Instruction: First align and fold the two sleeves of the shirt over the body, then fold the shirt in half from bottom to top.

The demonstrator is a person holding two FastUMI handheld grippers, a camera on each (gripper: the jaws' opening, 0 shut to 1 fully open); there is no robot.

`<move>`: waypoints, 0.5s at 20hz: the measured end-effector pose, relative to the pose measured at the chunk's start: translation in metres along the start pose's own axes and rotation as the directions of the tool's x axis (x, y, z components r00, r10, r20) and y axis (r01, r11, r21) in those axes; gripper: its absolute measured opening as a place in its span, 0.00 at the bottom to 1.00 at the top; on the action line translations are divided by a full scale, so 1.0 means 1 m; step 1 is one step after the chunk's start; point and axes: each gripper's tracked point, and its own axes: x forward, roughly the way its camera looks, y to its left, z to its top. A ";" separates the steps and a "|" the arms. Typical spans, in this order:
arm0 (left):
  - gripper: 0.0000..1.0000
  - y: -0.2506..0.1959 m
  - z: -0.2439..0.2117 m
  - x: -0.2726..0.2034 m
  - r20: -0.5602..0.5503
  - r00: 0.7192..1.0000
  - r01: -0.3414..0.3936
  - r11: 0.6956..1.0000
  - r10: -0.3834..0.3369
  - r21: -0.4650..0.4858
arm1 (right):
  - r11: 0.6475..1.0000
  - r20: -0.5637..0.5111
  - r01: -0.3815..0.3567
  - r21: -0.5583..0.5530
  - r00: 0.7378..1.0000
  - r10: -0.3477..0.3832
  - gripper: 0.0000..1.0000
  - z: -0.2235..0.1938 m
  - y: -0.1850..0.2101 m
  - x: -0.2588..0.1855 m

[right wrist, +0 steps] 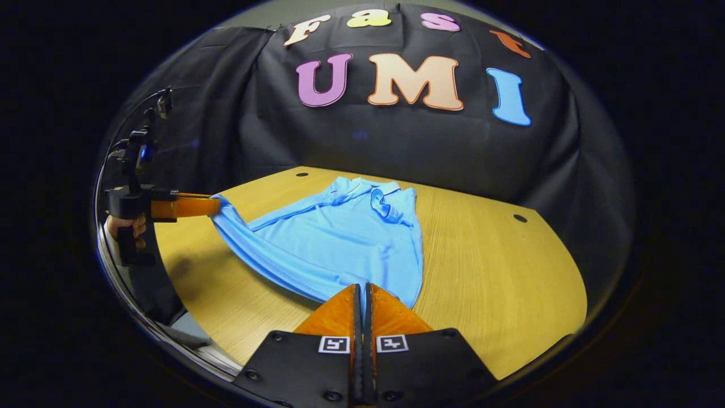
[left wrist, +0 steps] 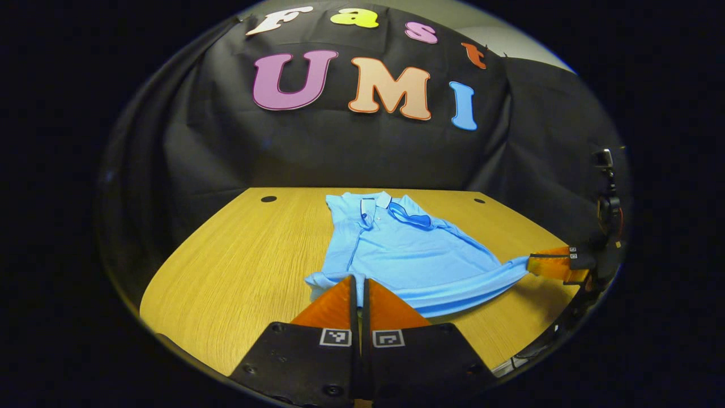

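- The desk (left wrist: 226, 266) was a wood-grain top, spreading ahead of and to both sides of each pair of jaws, with small dark holes (left wrist: 268, 199) near its far edge.
- The shirt (left wrist: 396, 249), a light blue polo, lay on the desk directly ahead of both pairs of jaws, its collar (left wrist: 385, 201) at the far end and its sleeves already folded in over the body; the bottom hem was lifted off the desk at its two corners and stretched taut between them.
- The left gripper (left wrist: 359, 283) had its jaws pressed together with only a thin slit between them, pinching the near hem corner of the shirt at their tips; in the right gripper view it (right wrist: 212, 205) reached in from the left side, clamped on that same corner.
- The right gripper (right wrist: 361, 290) likewise had its jaws closed on the other hem corner; in the left gripper view it (left wrist: 532, 263) came in from the right.
- A hand (right wrist: 122, 226) gripped the left gripper's handle.
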 end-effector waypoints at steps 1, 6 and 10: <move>0.00 -0.001 0.006 0.007 -0.001 1.000 0.009 1.000 -0.009 -0.003 | 1.000 0.004 0.018 -0.008 1.000 -0.018 0.03 0.008 -0.007 0.008; 0.00 0.010 0.051 0.057 0.029 0.999 0.018 1.000 -0.018 0.004 | 0.995 0.000 0.070 -0.069 0.998 -0.070 0.03 0.045 -0.031 0.052; 0.00 0.024 0.074 0.106 0.028 1.000 0.011 1.000 -0.011 -0.014 | 0.988 0.000 0.103 -0.117 0.995 -0.104 0.02 0.073 -0.050 0.099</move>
